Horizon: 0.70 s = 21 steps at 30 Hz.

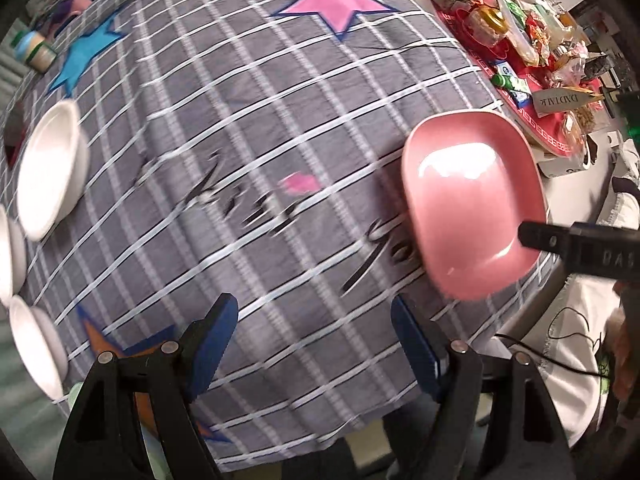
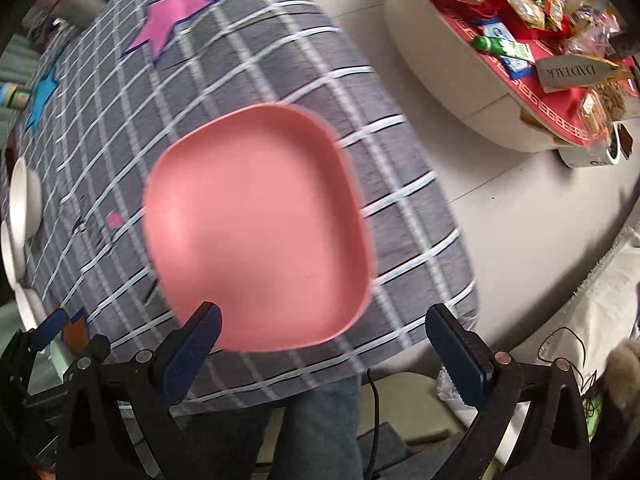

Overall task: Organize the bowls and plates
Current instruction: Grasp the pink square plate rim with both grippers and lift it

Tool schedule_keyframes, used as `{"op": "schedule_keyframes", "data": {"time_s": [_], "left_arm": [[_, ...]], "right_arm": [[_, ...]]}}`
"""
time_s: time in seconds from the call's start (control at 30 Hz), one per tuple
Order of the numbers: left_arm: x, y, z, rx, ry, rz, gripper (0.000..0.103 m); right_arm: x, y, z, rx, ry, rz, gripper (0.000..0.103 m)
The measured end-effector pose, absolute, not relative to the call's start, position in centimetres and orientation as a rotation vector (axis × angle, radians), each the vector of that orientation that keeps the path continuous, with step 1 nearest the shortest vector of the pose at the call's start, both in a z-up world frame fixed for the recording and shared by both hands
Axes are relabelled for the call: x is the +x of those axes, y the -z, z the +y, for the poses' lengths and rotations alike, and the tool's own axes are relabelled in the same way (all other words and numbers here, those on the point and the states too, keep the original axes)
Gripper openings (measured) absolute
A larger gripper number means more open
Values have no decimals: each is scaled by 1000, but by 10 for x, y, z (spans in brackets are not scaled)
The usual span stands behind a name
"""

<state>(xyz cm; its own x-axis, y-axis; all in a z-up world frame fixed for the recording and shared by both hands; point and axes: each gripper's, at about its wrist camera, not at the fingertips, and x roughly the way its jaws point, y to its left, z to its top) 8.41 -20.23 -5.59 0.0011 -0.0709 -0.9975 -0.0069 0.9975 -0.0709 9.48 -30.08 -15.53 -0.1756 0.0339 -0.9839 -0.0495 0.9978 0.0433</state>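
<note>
A pink square plate [image 1: 468, 204] lies on the grey checked tablecloth [image 1: 256, 128] near its right edge; it fills the middle of the right wrist view [image 2: 256, 228]. My right gripper [image 2: 324, 328] is open, its fingers just short of the plate's near rim and either side of it. It also shows in the left wrist view [image 1: 532, 236] at the plate's right rim. My left gripper [image 1: 312, 332] is open and empty over the cloth's near edge. Three white bowls [image 1: 52, 168] stand along the cloth's left side.
A round white table [image 2: 460, 80] at the right carries a red tray [image 1: 520, 68] piled with snack packets and jars. A jar [image 1: 34, 50] and mugs stand at the far left of the cloth. A cable runs over pale fabric at the lower right.
</note>
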Motion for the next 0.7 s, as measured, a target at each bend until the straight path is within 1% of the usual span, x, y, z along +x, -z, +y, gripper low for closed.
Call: {"op": "schedule_keyframes", "data": {"time_s": [0.17, 0.5, 0.53, 0.57, 0.6, 0.63, 0.67, 0.7], "left_arm": [[107, 71, -219, -88, 26, 1573, 82], [133, 106, -243, -110, -12, 1612, 82], [133, 108, -244, -115, -10, 1620, 81], [133, 109, -245, -118, -11, 1626, 81], [133, 108, -247, -114, -12, 1619, 78], [136, 109, -251, -112, -5, 1616, 77], [138, 109, -256, -109, 7, 1615, 74], [138, 109, -258, -108, 16, 1615, 71]], "right_arm": [[110, 164, -323, -48, -76, 1739, 103], [133, 192, -320, -124, -131, 1703, 103], [133, 191, -320, -121, -146, 1703, 100], [135, 195, -321, -113, -168, 1701, 88], [136, 198, -320, -111, -192, 1703, 81], [136, 200, -320, -127, -191, 1706, 77], [136, 199, -318, -143, -189, 1705, 76], [136, 200, -317, -157, -195, 1703, 73]]}}
